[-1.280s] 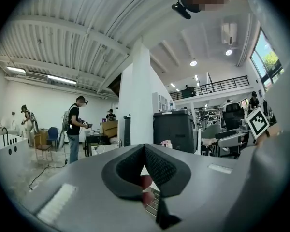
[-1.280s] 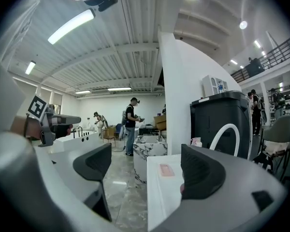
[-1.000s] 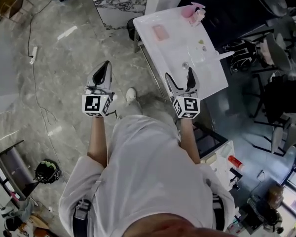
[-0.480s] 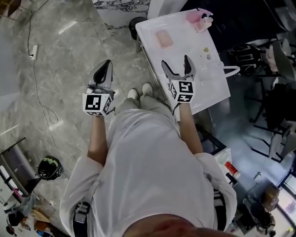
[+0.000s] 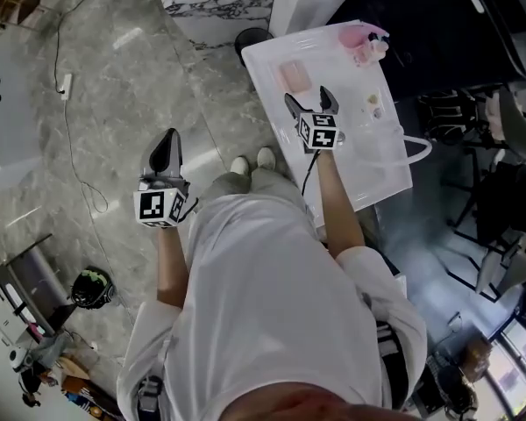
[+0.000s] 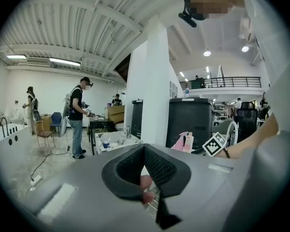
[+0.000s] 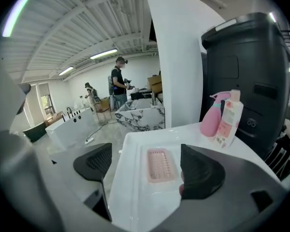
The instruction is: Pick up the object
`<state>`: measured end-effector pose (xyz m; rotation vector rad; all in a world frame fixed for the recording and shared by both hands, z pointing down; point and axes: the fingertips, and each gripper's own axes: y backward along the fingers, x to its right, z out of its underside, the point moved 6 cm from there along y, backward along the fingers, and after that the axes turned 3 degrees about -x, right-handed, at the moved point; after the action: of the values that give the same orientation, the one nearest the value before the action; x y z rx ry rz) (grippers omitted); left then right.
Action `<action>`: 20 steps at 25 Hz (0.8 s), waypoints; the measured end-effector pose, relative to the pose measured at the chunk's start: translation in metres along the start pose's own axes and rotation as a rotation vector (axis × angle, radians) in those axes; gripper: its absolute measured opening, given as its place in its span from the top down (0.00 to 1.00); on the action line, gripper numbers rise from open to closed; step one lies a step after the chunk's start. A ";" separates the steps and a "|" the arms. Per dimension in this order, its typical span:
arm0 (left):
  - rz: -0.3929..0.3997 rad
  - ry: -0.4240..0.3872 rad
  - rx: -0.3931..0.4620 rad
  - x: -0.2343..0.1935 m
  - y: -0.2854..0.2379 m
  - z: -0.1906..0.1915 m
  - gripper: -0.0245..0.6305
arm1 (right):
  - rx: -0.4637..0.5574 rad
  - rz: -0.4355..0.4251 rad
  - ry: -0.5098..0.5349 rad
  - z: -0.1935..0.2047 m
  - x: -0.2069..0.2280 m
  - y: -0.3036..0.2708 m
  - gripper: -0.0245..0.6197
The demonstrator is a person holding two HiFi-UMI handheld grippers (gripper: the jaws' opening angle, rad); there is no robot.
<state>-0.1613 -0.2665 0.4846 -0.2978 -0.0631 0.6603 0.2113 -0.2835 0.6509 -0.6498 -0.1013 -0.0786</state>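
Grey marble floor [image 5: 96, 103] all round. White table [image 5: 381, 174] w/ raised rim stands on it; all else is placed rel. to that table. Person [image 5: 263, 305] in white top stands at table's near long edge, shoes just beside it. L gripper [image 5: 167, 139] is well off the table's left side, over the floor, jaws pressed together, nothing btwn them. R gripper [image 5: 309, 97] hangs over table's middle, jaws wide apart and empty, pointing to table's far end. Pink spray bottle [image 5: 355, 35] upright at table's far right corner, white labelled bottle [image 7: 230, 117] right against it. Pink ridged soap tray [image 7: 159, 164] lies flat on table's far half, ahead of R jaws, lined up w/ the gap btwn them, untouched.
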 end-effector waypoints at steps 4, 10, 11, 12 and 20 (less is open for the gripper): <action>-0.096 0.007 -0.042 -0.016 0.020 0.006 0.97 | -0.103 -0.016 -0.012 0.016 0.015 -0.045 0.27; -0.247 0.013 -0.108 -0.034 0.061 0.018 0.97 | -0.243 -0.048 0.010 0.039 0.029 -0.105 0.27; -0.273 0.009 -0.121 -0.036 0.068 0.020 0.97 | -0.266 -0.054 0.009 0.043 0.031 -0.114 0.27; -0.299 0.007 -0.133 -0.037 0.074 0.020 0.97 | -0.288 -0.059 0.007 0.047 0.033 -0.122 0.27; -0.425 0.020 -0.185 -0.041 0.105 0.031 0.97 | -0.382 -0.080 0.044 0.057 0.044 -0.160 0.27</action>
<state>-0.2608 -0.2053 0.4855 -0.4531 -0.1640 0.2290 0.2339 -0.3776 0.7969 -1.0251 -0.0700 -0.1920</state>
